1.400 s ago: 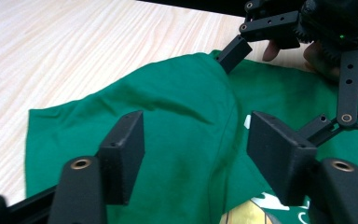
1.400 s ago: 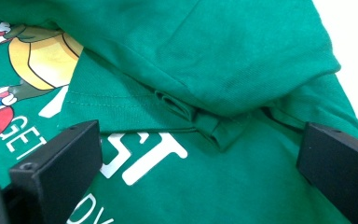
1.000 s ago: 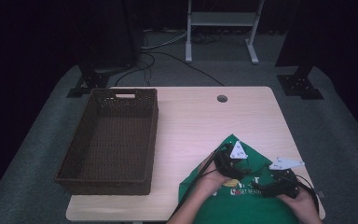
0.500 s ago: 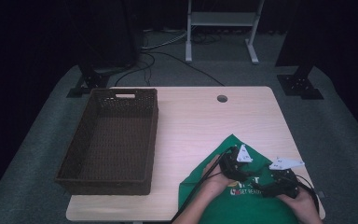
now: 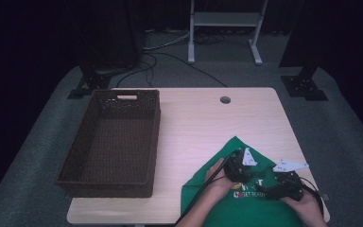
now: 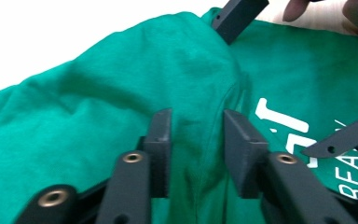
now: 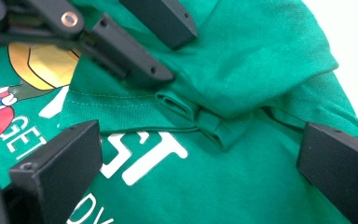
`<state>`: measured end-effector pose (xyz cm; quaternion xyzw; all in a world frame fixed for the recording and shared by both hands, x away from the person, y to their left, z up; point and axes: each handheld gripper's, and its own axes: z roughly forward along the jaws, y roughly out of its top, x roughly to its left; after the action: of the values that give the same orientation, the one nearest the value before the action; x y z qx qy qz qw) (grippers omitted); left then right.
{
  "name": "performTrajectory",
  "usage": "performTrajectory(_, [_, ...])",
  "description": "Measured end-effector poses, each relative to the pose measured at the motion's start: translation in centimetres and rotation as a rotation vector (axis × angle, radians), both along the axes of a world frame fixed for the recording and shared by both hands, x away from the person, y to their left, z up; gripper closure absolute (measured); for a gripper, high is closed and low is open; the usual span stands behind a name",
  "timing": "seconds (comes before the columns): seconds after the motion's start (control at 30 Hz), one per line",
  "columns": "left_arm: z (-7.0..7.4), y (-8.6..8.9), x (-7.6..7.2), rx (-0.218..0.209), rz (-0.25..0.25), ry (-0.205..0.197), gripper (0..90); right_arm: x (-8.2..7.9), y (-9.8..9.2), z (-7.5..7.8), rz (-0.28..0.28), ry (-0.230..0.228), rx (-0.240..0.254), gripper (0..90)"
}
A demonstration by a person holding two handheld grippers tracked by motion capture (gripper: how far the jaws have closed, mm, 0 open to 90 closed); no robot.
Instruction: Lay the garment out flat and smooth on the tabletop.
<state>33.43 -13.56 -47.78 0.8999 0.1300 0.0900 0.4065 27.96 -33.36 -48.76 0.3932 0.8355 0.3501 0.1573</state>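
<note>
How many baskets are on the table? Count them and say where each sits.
1. The dark brown woven rectangular basket sits on the left half of the light wooden table, apart from the green printed T-shirt at the near right.

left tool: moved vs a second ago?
Yes, slightly. In the high view the left tool has edged right, away from the basket, over the green shirt, its jaws closing around a fold.

Green T-shirt [image 5: 246, 208] is showing soft matt knit cloth, creasing, with smooth white print lettering and a stitched hem. Basket [image 5: 111, 142] is looking like dark woven wicker, rough. Worktop [image 5: 198, 127] is reading as pale smooth wood laminate. Left hand-held gripper [image 6: 193, 140] is showing matt black plastic jaws with brass-looking metal rivets.
</note>
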Motion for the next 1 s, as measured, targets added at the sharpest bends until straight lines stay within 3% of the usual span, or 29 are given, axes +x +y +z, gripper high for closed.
performTrajectory(0.13, [0.3,0.3,0.2,-0.023,0.017,0.040,82.4,0.0,0.0,0.0,0.000,0.000,0.000,0.0])
performTrajectory(0.2, [0.4,0.3,0.3,-0.025,0.020,0.053,84.6,0.0,0.0,0.0,0.000,0.000,0.000,0.0])
performTrajectory(0.47, [0.9,0.5,0.4,-0.043,0.017,0.070,85.3,0.0,0.0,0.0,0.001,0.000,0.000,0.0])
performTrajectory(0.6, [1.2,0.7,0.7,-0.064,0.027,0.099,85.8,0.0,0.0,0.0,0.002,0.000,-0.001,0.0])
performTrajectory(1.0, [2.3,1.2,1.1,-0.092,0.029,0.105,86.5,0.0,0.0,0.0,0.001,-0.001,0.000,0.0])
